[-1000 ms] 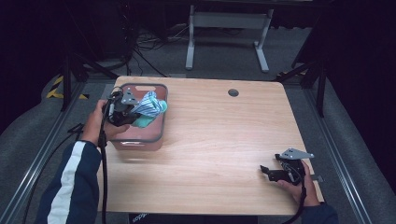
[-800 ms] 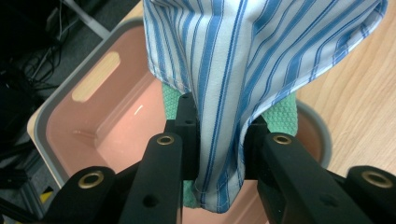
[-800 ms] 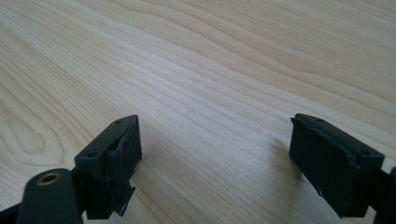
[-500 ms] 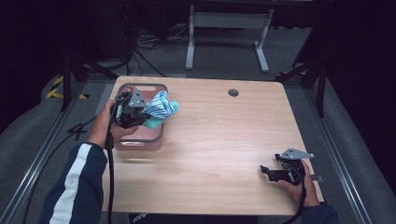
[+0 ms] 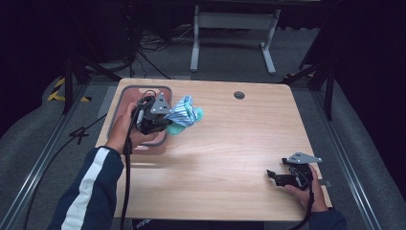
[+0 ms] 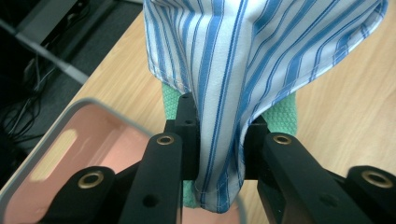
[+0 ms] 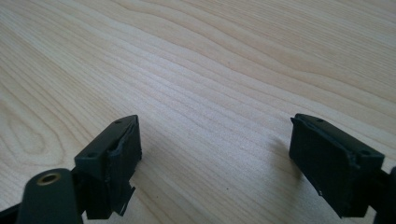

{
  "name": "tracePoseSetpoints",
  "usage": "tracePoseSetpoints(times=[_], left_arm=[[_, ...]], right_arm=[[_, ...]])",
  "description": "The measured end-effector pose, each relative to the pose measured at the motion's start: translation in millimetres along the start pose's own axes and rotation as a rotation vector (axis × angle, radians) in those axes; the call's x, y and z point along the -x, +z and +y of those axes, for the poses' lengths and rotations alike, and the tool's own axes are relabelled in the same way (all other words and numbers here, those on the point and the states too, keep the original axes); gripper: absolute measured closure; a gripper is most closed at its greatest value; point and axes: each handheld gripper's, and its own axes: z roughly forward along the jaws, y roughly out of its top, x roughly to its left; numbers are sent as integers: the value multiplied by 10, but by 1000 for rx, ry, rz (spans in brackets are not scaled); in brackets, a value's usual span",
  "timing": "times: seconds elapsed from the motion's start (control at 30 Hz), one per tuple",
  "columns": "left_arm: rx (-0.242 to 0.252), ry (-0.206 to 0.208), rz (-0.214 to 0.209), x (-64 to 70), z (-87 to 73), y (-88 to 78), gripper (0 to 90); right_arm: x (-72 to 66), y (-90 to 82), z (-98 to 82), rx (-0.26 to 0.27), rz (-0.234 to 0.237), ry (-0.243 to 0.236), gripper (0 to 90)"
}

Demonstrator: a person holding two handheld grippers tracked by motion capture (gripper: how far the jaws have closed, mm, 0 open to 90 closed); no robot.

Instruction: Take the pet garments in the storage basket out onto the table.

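My left claw (image 6: 219, 154) pinches striped cloth (image 6: 243, 60), green cloth (image 6: 280, 116) behind it; lift clear of bin (image 5: 119, 96) rim below. Right claw (image 7: 215, 158) gapes, holding nothing.

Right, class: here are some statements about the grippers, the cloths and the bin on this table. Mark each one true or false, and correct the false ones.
1. The left gripper is shut on the striped cloth. True.
2. The right gripper holds a green cloth. False: its jaws stand open over bare table with nothing between them.
3. The striped cloth lies flat in the pink bin. False: it is lifted, beside the bin's rim.
4. A green cloth shows behind the striped one. True.
5. The right gripper is near the table's right front corner. True.
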Motion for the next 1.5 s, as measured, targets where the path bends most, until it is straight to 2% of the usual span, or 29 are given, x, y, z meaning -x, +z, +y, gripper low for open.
tracePoseSetpoints(times=[0.3,0.5,0.73,0.8,1.3,1.5], left_arm=[[19,44,-58,226,187,197,758],[22,66,-110,396,269,396,757],[1,71,-149,545,268,630,756],[-5,73,-171,578,261,693,755],[-69,73,-217,828,200,1137,746],[-88,85,-239,884,178,1232,740]], right_arm=[[0,0,0,0,0,0,173],[0,0,0,0,0,0,173],[0,0,0,0,0,0,173],[0,0,0,0,0,0,173],[0,0,0,0,0,0,173],[0,0,0,0,0,0,173]])
